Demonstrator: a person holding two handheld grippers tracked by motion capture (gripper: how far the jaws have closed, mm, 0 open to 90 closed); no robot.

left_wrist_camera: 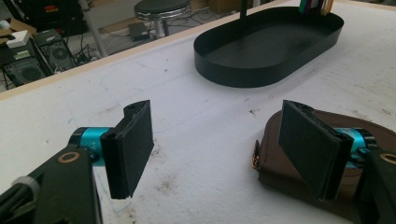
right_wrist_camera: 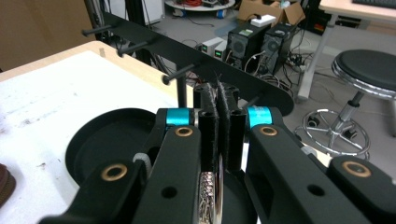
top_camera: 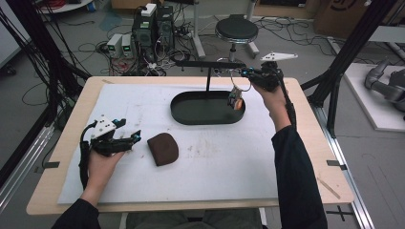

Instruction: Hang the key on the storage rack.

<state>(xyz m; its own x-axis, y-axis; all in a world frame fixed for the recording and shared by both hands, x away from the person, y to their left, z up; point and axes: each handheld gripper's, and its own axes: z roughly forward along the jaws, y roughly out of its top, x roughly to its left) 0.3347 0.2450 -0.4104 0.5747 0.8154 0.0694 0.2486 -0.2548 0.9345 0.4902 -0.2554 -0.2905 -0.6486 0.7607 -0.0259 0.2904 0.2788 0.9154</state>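
- grippers: two, one per hand. the left gripper (top_camera: 135,138) rests near the left of the white table mat (top_camera: 143,100), its jaws wide apart around nothing.
- one brown leather pouch (top_camera: 163,148) lies flat just right of that gripper, beside its right jaw.
- the right gripper (right_wrist_camera: 223,100) is far right, jaws clamped on a silver metal ring (right_wrist_camera: 208,196).
- one small keychain charm (top_camera: 235,99) dangles under it, over the right end of the single black oval metal tray (top_camera: 191,117).
- one black peg rack (top_camera: 200,63) stands above the tray.
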